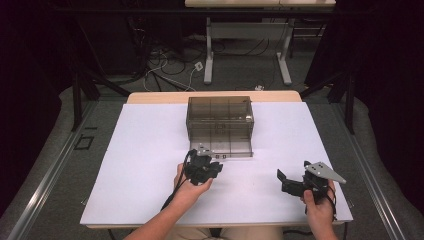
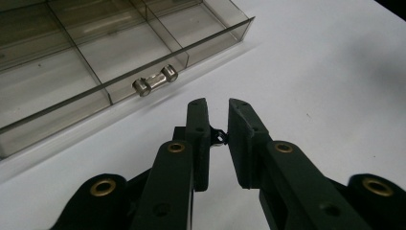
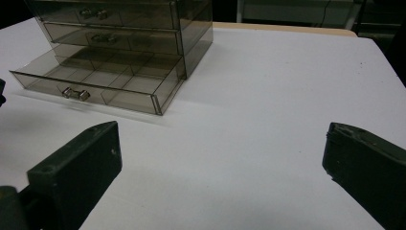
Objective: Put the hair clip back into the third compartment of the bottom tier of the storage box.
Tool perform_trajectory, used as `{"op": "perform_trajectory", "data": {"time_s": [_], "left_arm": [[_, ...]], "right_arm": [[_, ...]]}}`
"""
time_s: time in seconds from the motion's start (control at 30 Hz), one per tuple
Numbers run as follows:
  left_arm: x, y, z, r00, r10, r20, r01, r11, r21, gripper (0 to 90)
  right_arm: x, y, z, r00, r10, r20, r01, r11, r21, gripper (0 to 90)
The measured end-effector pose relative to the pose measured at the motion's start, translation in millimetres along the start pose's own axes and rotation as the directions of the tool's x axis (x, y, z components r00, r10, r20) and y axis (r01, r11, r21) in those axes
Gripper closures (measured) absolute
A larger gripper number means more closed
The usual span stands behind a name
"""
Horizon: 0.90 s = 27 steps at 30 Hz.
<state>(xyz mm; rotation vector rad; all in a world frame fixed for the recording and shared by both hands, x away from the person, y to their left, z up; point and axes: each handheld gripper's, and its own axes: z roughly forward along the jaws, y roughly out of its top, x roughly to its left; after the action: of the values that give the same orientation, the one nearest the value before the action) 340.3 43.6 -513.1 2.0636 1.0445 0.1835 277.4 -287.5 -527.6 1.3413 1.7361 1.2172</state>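
Nearest the table's front edge, the person's right hand [image 1: 320,202] holds the right gripper [image 1: 289,181] low over the white mat [image 1: 150,150], out to the right and well apart from everything else. Its jaws stand wide, with nothing but bare mat between them; in the right gripper view they sit at the two lower corners of the frame.

A little farther in and to the left, the left hand [image 1: 190,190] holds the left gripper [image 1: 212,167], its tip pointing toward the drawer [image 1: 227,149]. The jaws here are drawn narrow, as tight as they go, with only a slim gap left. A tiny dark bit shows in that gap in the left gripper view, too small to make out. The jaws grip nothing that I can name and stop just short of the drawer's handle [image 2: 154,81] without touching it.

Beyond that gripper is the drawer itself, the lowest of the smoky clear chest [image 1: 220,117], pulled out onto the mat. Its dividers show through, and the small metal handle sits at the middle of its front wall. The two drawers above are pushed in. The chest stands at the middle of the mat, toward the far side.

Past the table lie cables on the floor and the legs of another table.
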Motion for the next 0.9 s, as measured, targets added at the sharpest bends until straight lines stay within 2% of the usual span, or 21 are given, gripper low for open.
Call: {"op": "perform_trajectory", "data": {"time_s": [0.3, 0.5, 0.53, 0.7, 0.77, 0.9], "left_arm": [[-0.4, 14.3, -3.7, 0.9999, -0.009, 0.005, 0.009, 0.9999, -0.014, 79.0], [-1.0, 21.7, -2.7, 0.9999, -0.015, -0.006, 0.015, 0.9995, -0.029, 79.0], [-0.3, 23.2, -3.1, 0.9999, -0.006, -0.009, 0.006, 0.9996, -0.026, 79.0], [2.0, 28.8, -2.8, 0.9999, -0.014, -0.009, 0.014, 0.9993, -0.036, 79.0], [2.4, 30.7, -2.4, 0.9993, -0.036, -0.003, 0.036, 0.9985, -0.040, 79.0], [5.1, 34.2, -1.3, 0.9992, -0.039, -0.008, 0.039, 0.9981, -0.047, 79.0]], "right_arm": [[-0.1, 0.5, -1.6, 1.0000, -0.004, 0.003, 0.003, 1.000, 0.014, 0.0], [-0.2, 0.7, -2.1, 1.0000, 0.000, 0.004, 0.000, 1.000, 0.016, 0.0], [-0.2, 0.7, -2.2, 1.0000, -0.001, 0.005, 0.000, 1.000, 0.016, 0.0], [-0.3, 0.6, -2.1, 1.0000, -0.001, 0.004, 0.001, 1.000, 0.015, 0.0], [-0.4, 0.6, -2.0, 1.0000, -0.001, 0.003, 0.001, 1.000, 0.015, 0.0], [-0.4, 0.6, -1.9, 1.0000, -0.002, 0.002, 0.002, 1.000, 0.016, 0.0]]}}
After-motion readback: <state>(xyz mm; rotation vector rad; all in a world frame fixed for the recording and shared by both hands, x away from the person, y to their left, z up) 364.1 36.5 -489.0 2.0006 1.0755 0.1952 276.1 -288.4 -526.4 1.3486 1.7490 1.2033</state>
